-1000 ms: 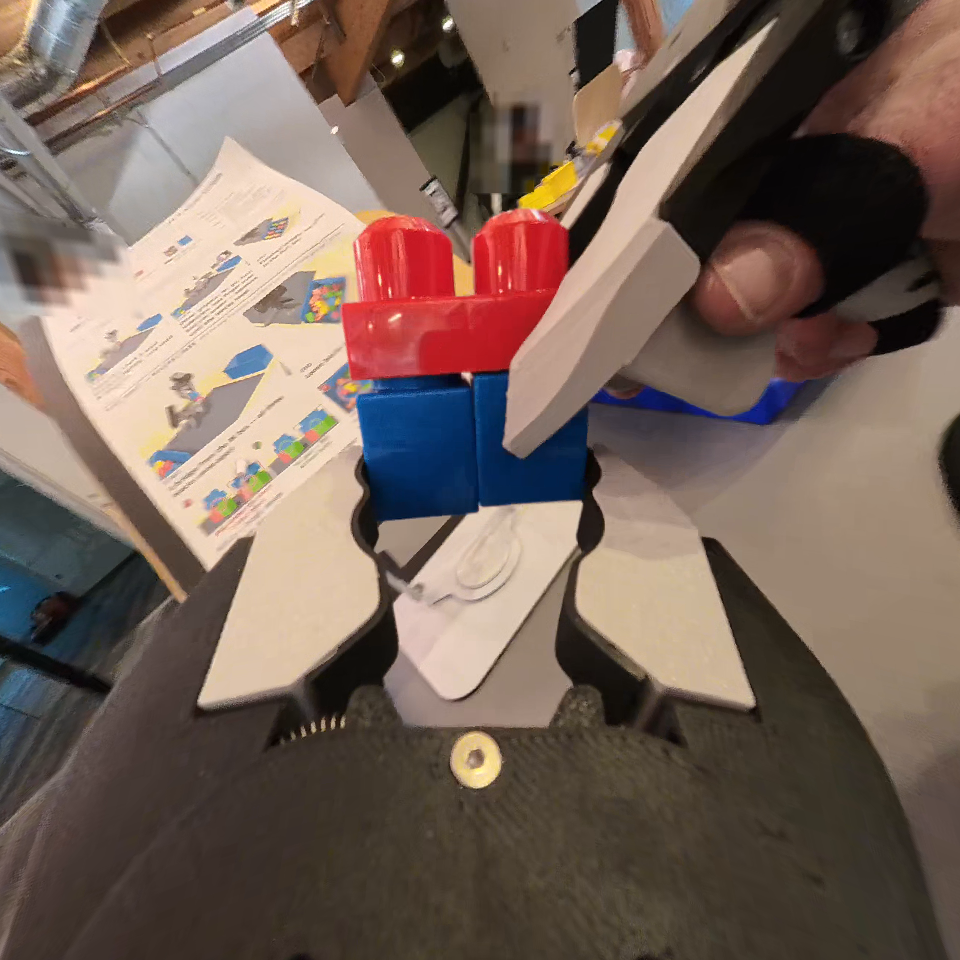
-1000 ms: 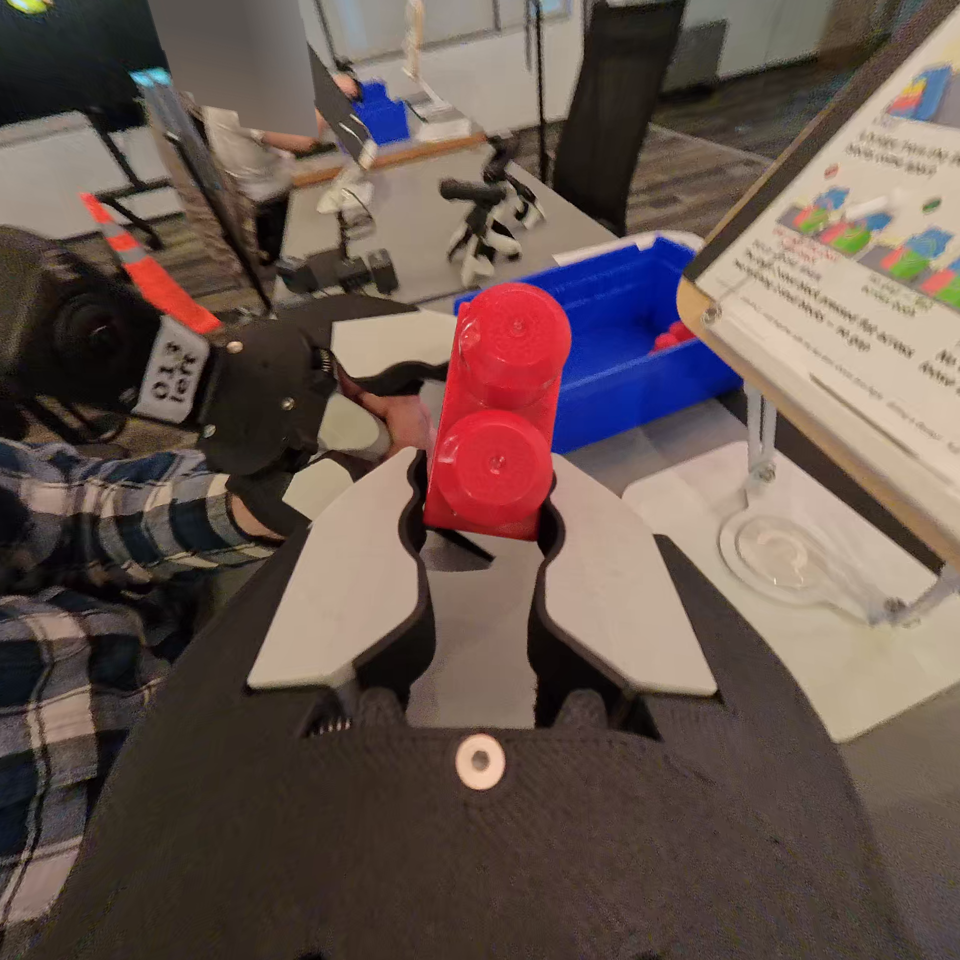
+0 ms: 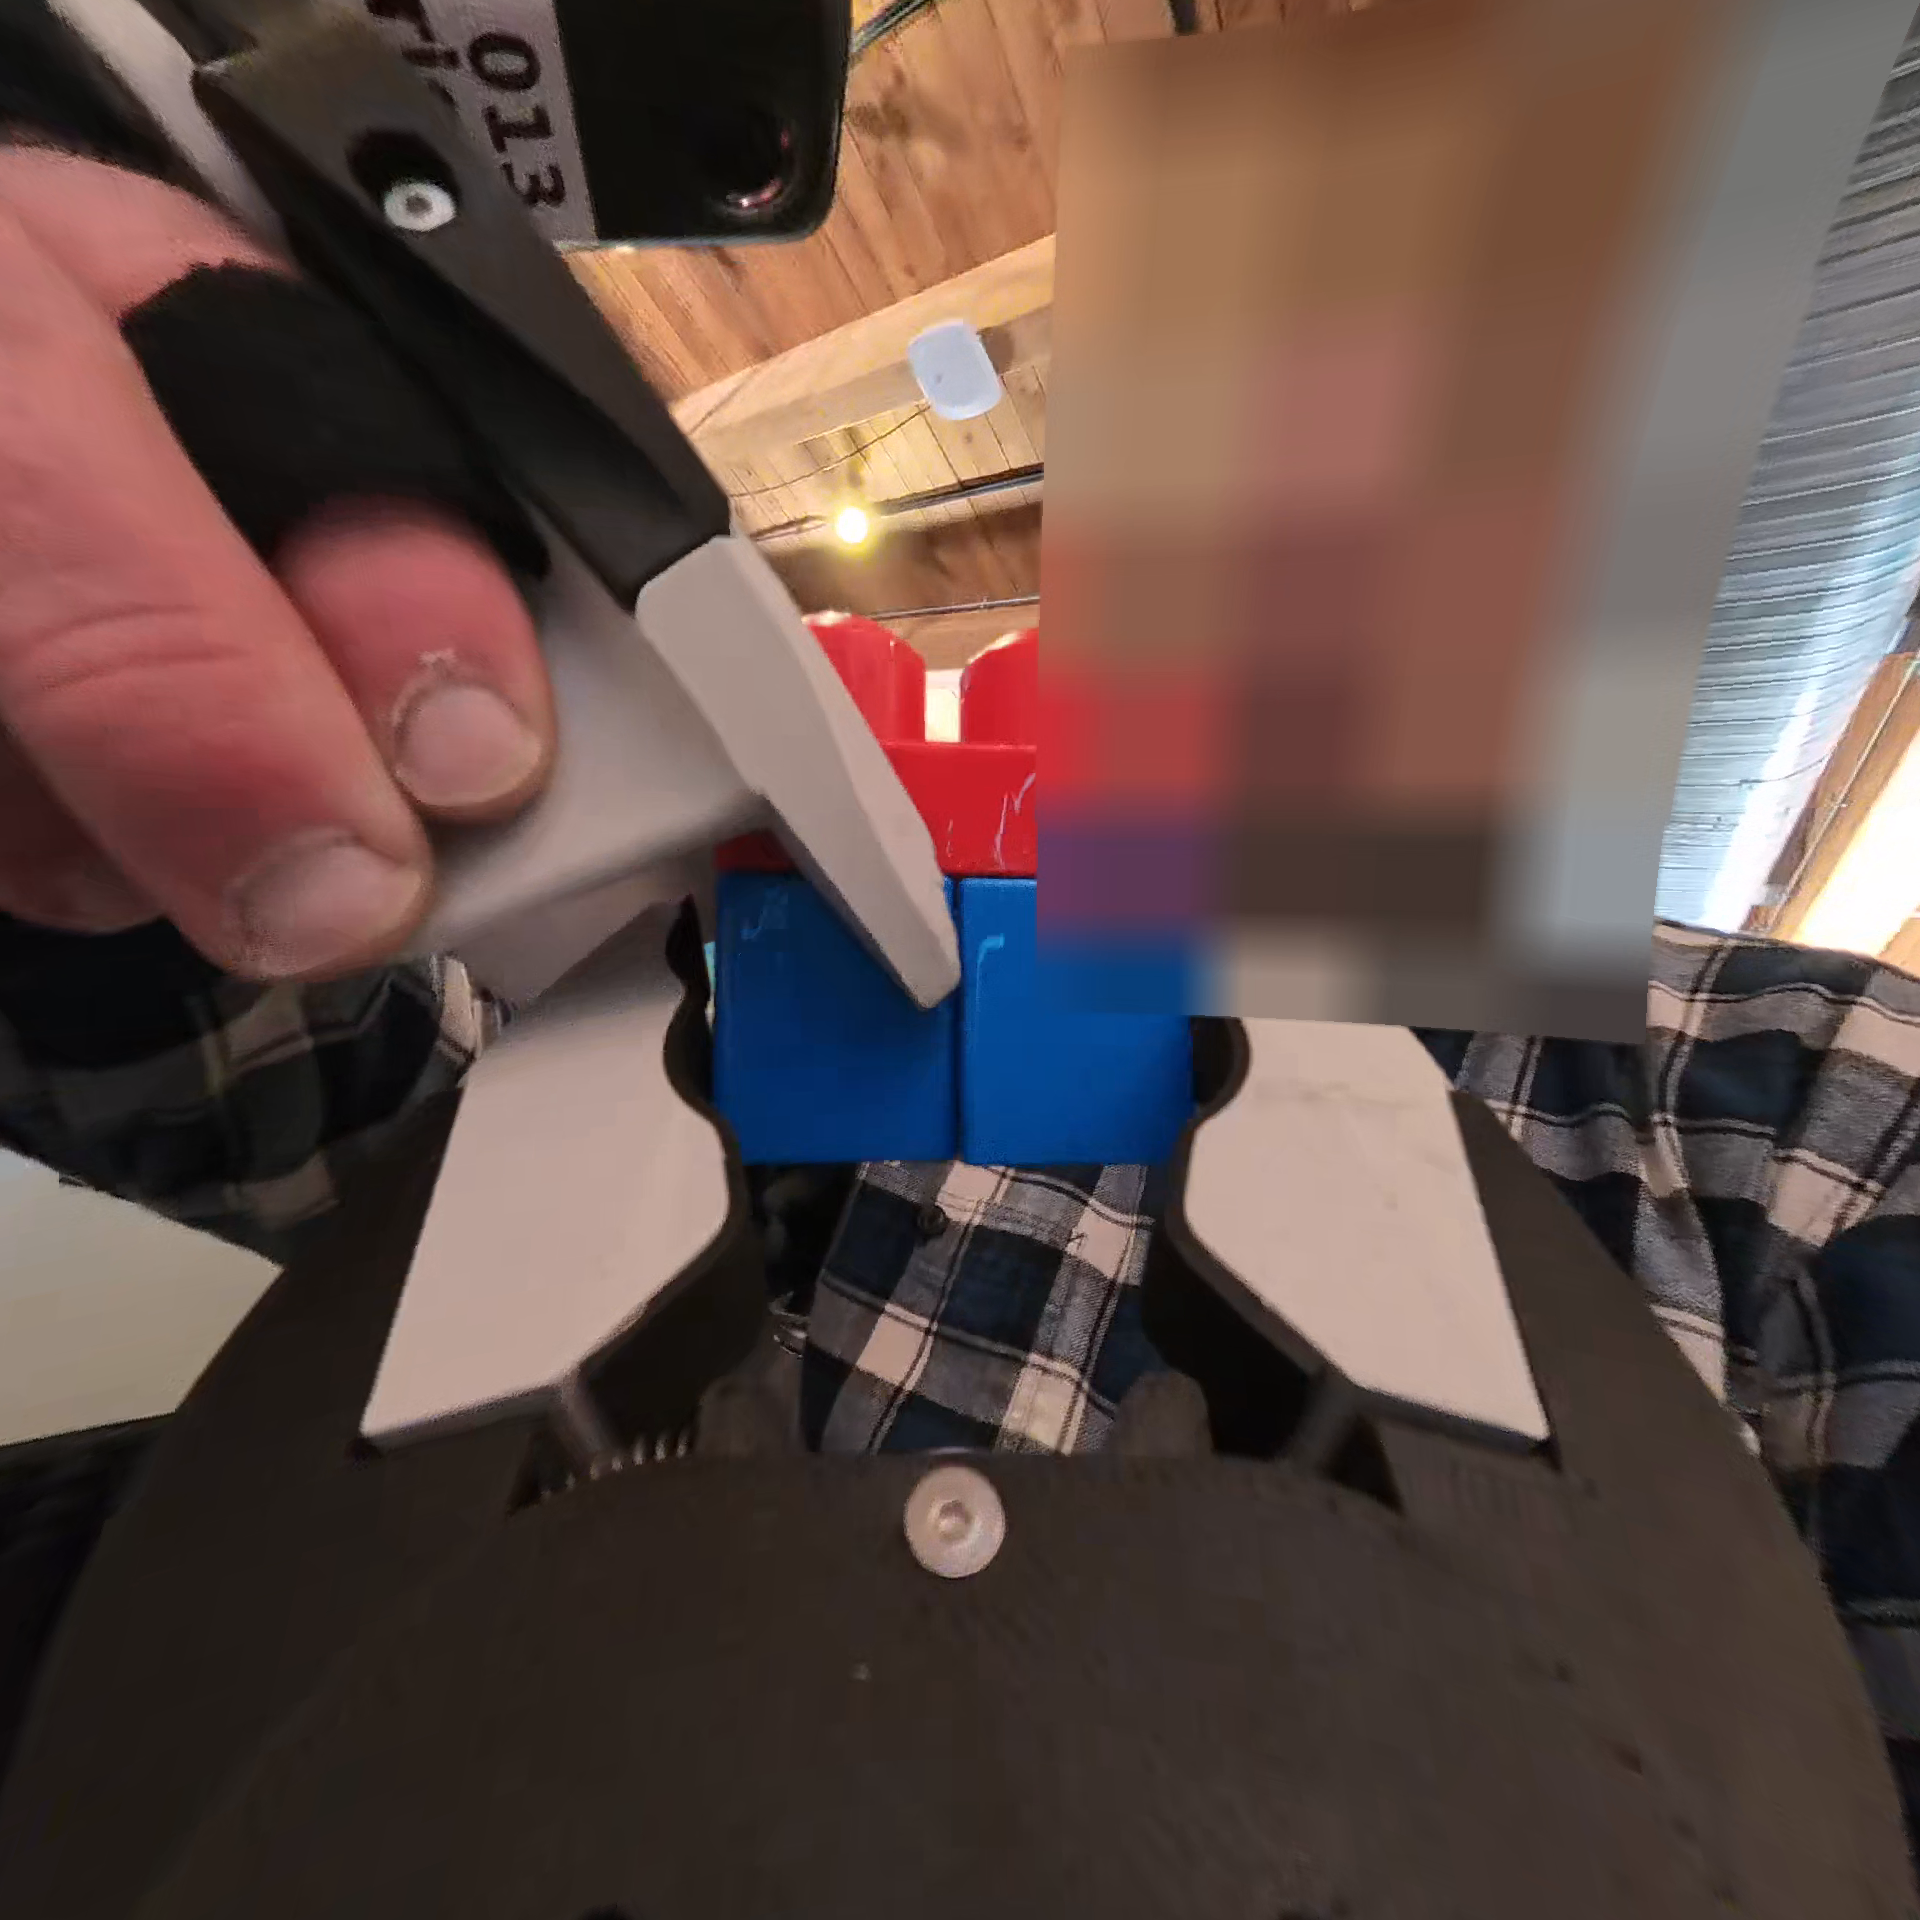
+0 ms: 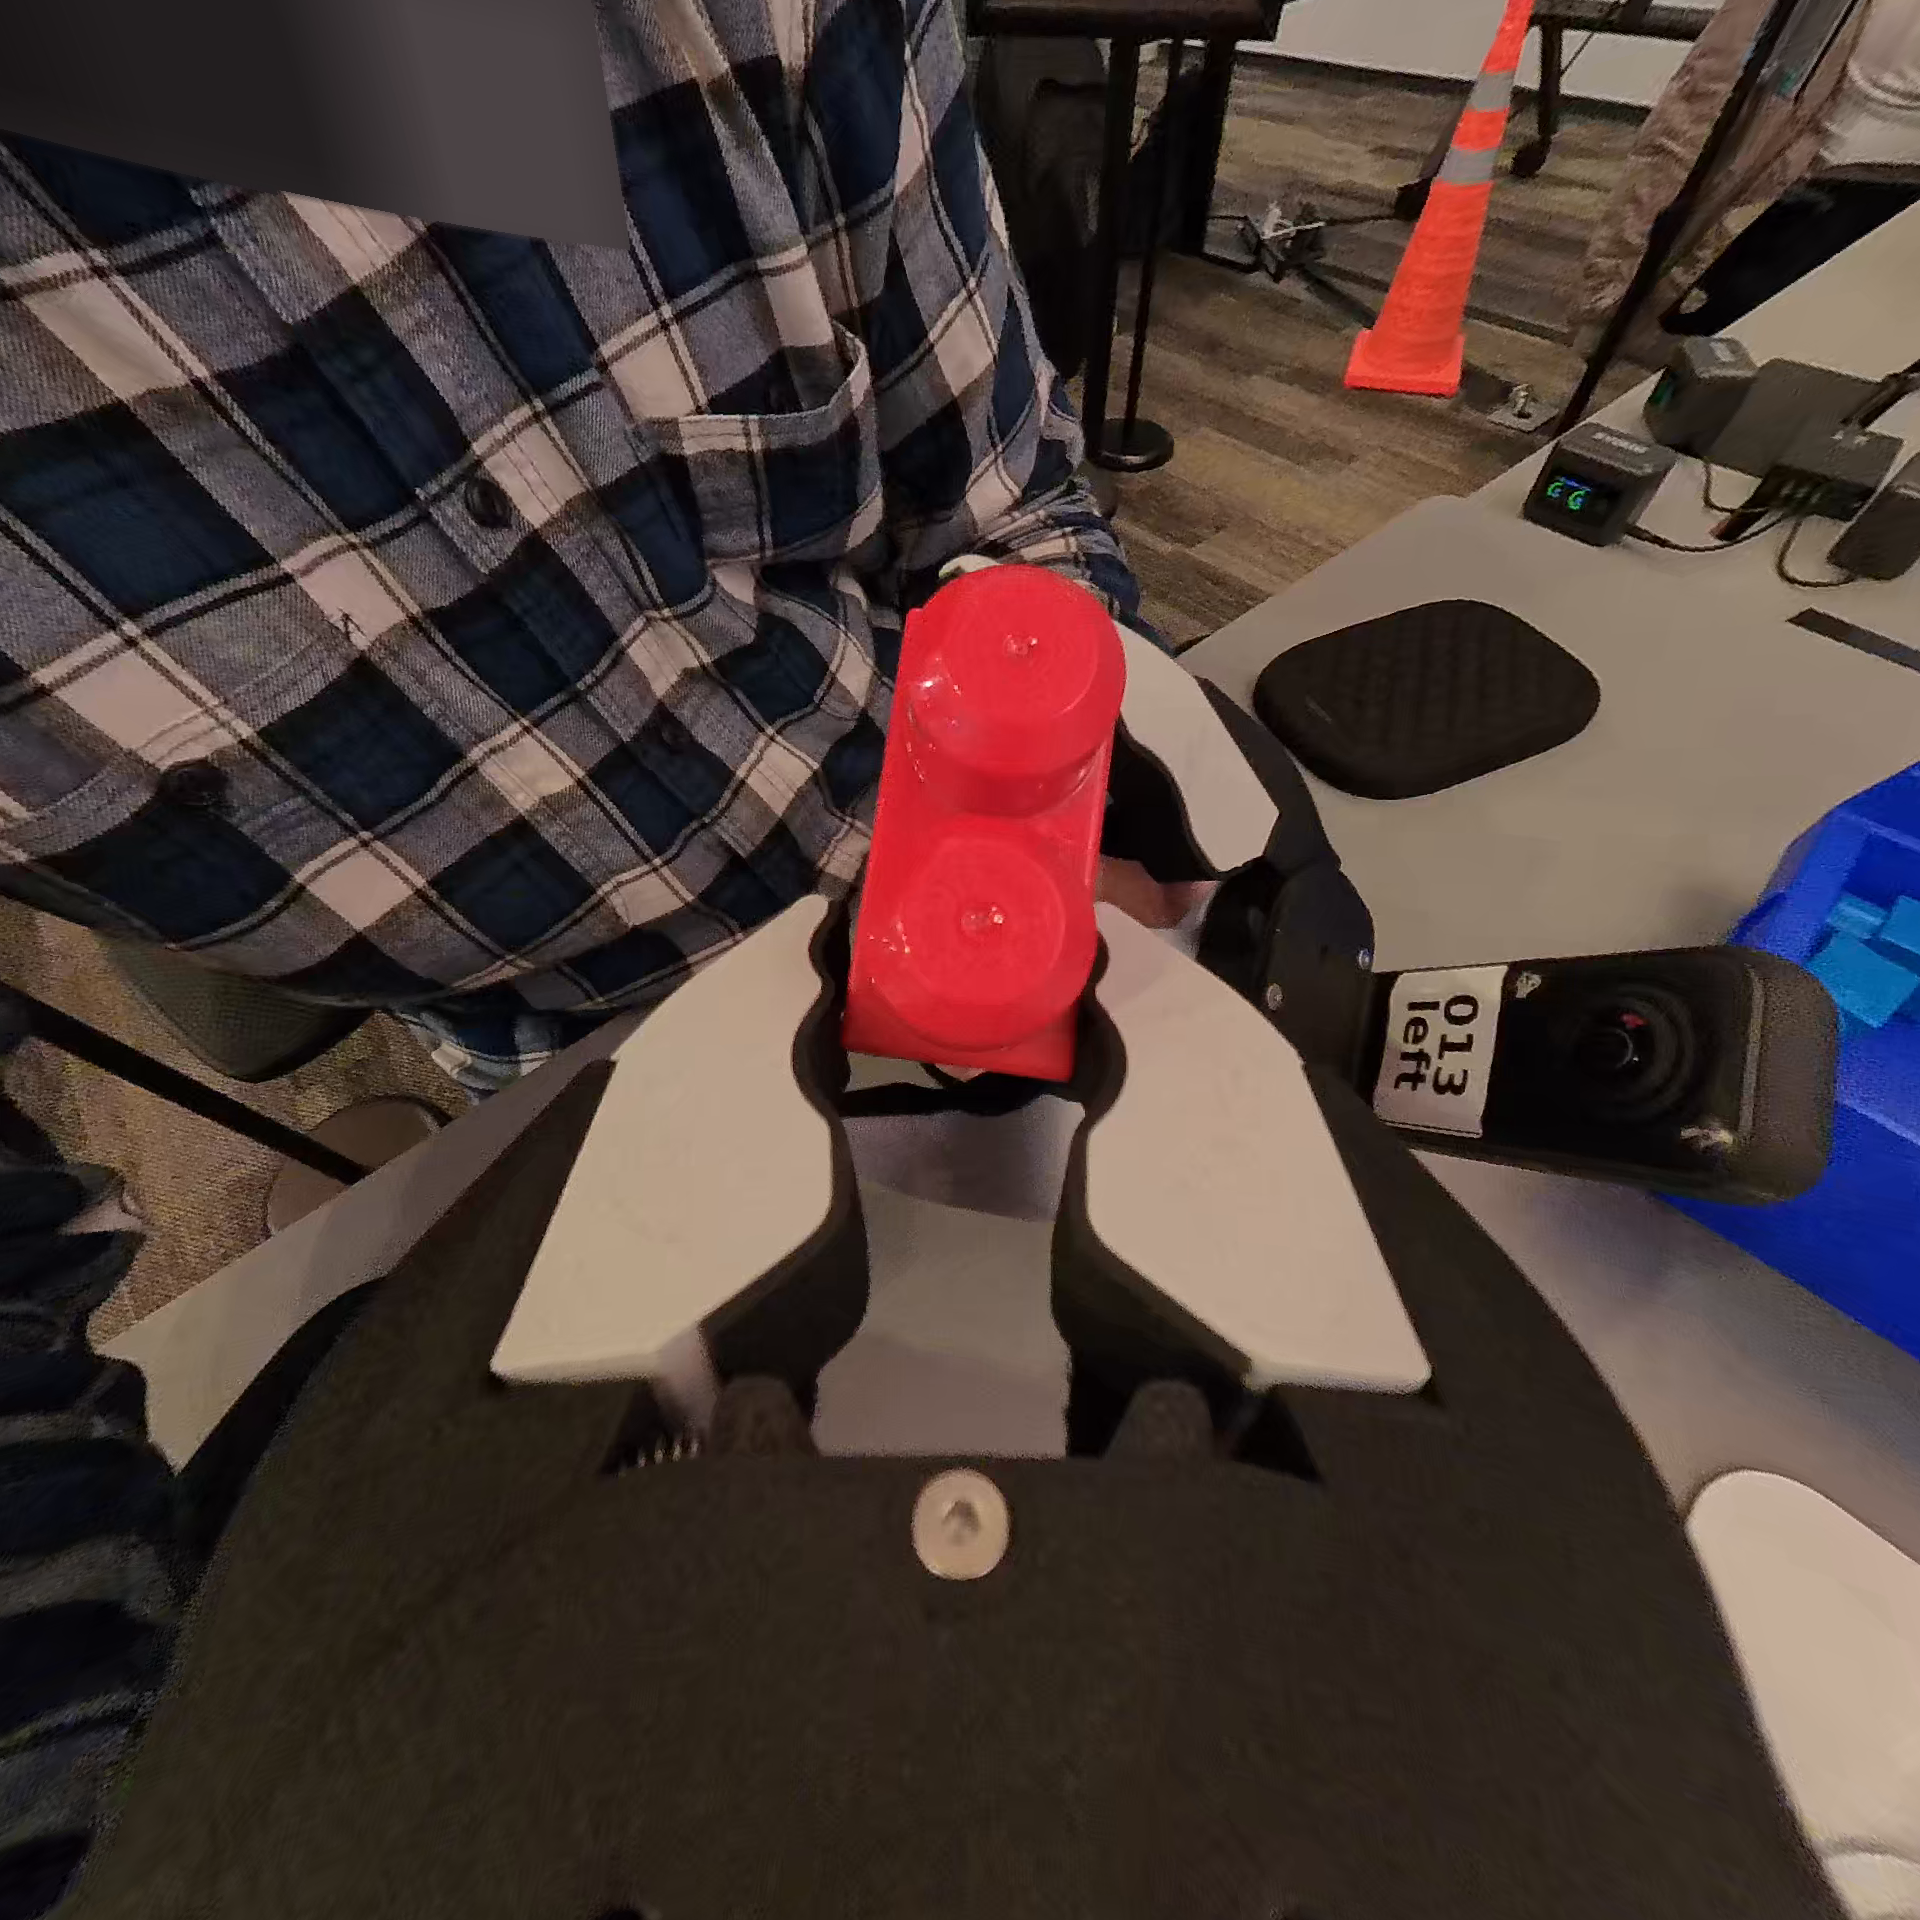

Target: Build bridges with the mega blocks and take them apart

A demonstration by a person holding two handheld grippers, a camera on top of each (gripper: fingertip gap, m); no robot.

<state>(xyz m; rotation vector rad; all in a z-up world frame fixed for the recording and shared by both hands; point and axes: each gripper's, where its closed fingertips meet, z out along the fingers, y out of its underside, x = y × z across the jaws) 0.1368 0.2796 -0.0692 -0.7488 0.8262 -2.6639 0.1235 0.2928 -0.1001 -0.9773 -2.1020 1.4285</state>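
A red two-stud block (image 3: pixel 977 800) sits on two blue blocks (image 3: pixel 831 1039) side by side, held up in the air. My left gripper (image 3: pixel 956 1039) is open. The blue blocks stand between its fingers with a thin slit showing at the left pad. My right gripper (image 4: pixel 961 997) is shut on the red block (image 4: pixel 987 831), its pads on the block's two long sides. In the left wrist view its grey finger (image 3: pixel 821 790) crosses the red block's left end from the upper left. The right wrist view hides the blue blocks under the red one.
A person in a plaid shirt (image 4: pixel 416 520) is close behind the blocks. A grey table (image 4: pixel 1558 883) carries a black pad (image 4: pixel 1423 696), a blue bin (image 4: pixel 1849 1091) and small devices (image 4: pixel 1600 478). An orange cone (image 4: pixel 1434 239) stands on the floor. The tips of both grippers are at nearly the same place.
Both grippers have swung round with the stack, from facing the instruction sheet to facing the person. My left jaws have widened and the blue blocks sit deeper between them. The right stays shut on the red block.
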